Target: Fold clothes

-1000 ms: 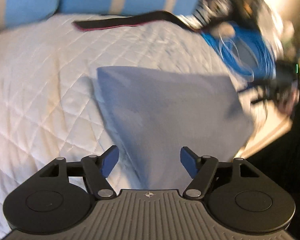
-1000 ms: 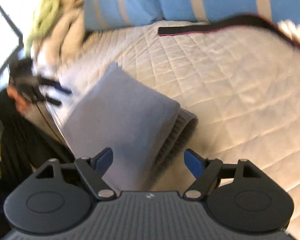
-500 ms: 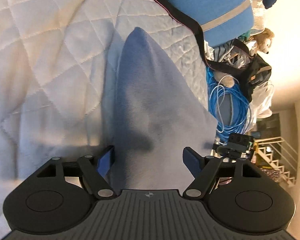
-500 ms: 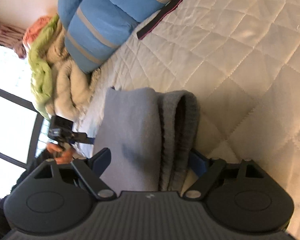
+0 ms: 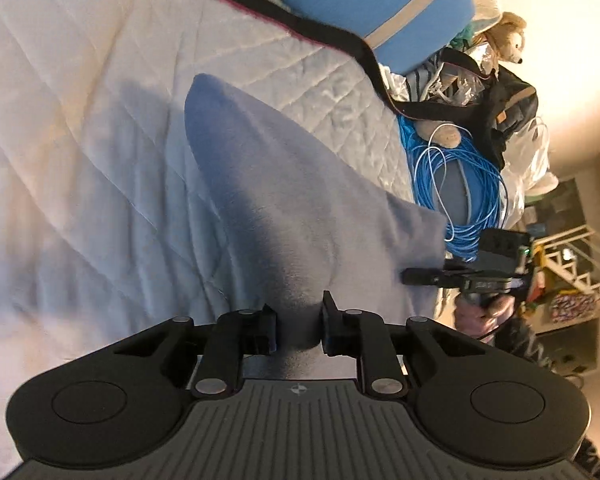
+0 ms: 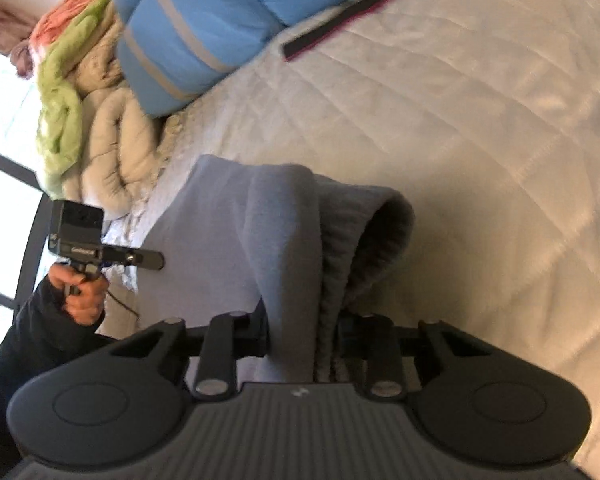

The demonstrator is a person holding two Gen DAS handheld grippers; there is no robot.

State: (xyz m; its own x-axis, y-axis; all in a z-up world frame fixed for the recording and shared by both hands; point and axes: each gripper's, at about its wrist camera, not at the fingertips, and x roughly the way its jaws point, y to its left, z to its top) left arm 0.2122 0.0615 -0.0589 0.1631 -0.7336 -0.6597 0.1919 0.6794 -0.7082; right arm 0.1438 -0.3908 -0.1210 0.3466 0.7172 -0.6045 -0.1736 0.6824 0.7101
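Jaws of the left gripper [image 5: 299, 328] were closing, with a bunched fold of the grey garment [image 5: 284, 208] pinched between the blue pads. From that pinch the cloth ran up and away as a long tapering ridge, lifted off the white quilted bedspread [image 5: 80, 140] and casting a shadow to its left. Jaws of the right gripper [image 6: 302, 330] were closing as well, on a thicker bundle of the same garment [image 6: 276, 232], smooth fleece on the left side and ribbed knit on the right, the ribbed part arching over in a hollow loop just above the fingers. Garment sat near the bed's edge, stretched between the two grippers, each of which showed at the side of the other's view. In the right wrist view a hand [image 6: 82, 292] in a dark sleeve gripped the far handle. Beyond the garment a black strap [image 5: 300, 28] with a pink edge lay across the bedspread, running up to blue striped pillows [image 6: 220, 20]. Coil of blue cable [image 5: 460, 184], a dark bag [image 5: 500, 112] and a stuffed bear [image 5: 504, 36] lay off to the right in the left wrist view. Beige and green bedding [image 6: 88, 120] was heaped by the window in the right wrist view.
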